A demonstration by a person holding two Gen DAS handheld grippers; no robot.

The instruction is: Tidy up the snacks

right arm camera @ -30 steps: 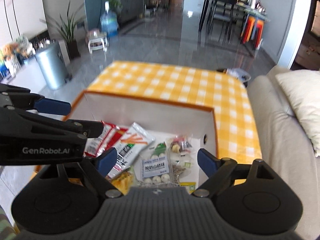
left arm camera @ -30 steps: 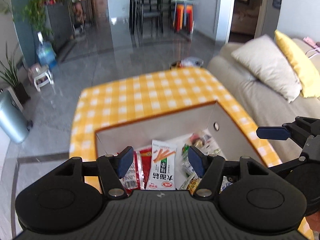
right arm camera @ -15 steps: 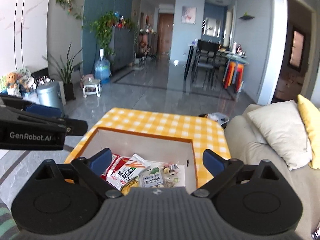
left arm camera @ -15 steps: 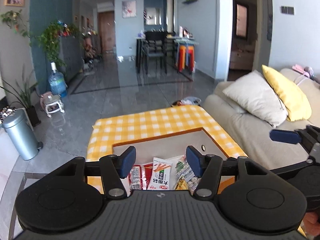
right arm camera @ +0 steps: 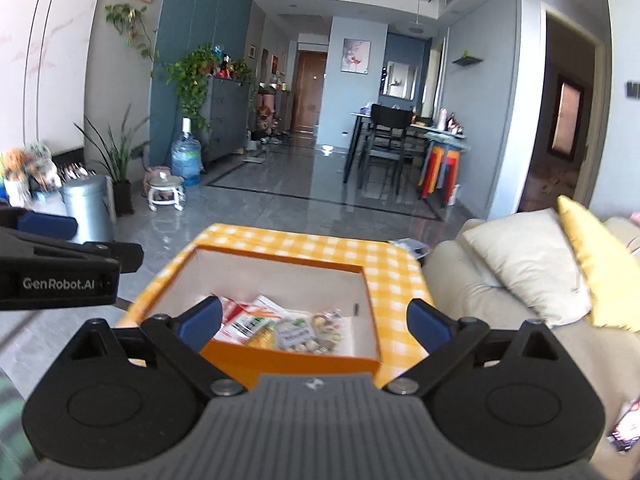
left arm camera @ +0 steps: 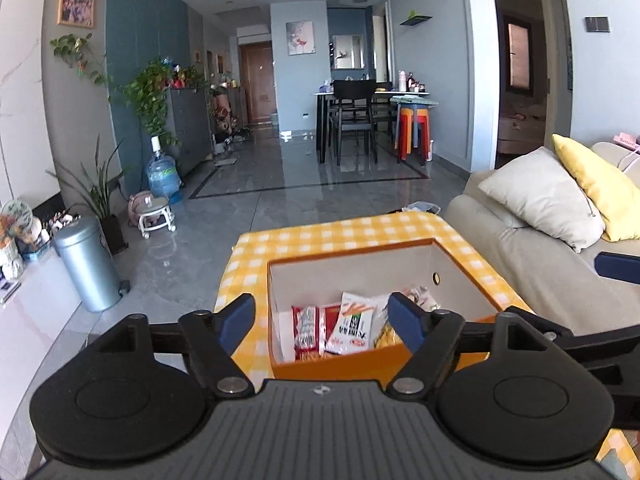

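Note:
An orange box with a white inside (left arm camera: 360,268) (right arm camera: 280,276) stands on the yellow checked table (left arm camera: 340,232) (right arm camera: 312,244). Several snack packets lie in it: red packets (left arm camera: 308,330), a white packet with orange sticks (left arm camera: 354,326) (right arm camera: 250,322), and a pale packet with round sweets (right arm camera: 298,336). My left gripper (left arm camera: 322,322) is open and empty, held back above the box's near edge. My right gripper (right arm camera: 316,322) is open and empty, also pulled back over the near edge. Each gripper shows at the side of the other's view.
A beige sofa (left arm camera: 532,264) with a white cushion (left arm camera: 544,196) and a yellow cushion (left arm camera: 600,188) runs along the table's right. A metal bin (left arm camera: 88,264) stands on the floor at left. A dining table with chairs (left arm camera: 360,120) is far back.
Both grippers have lifted up and drawn back from inside the box; the box now looks smaller and lower, and its near orange wall shows. Both stay open and empty.

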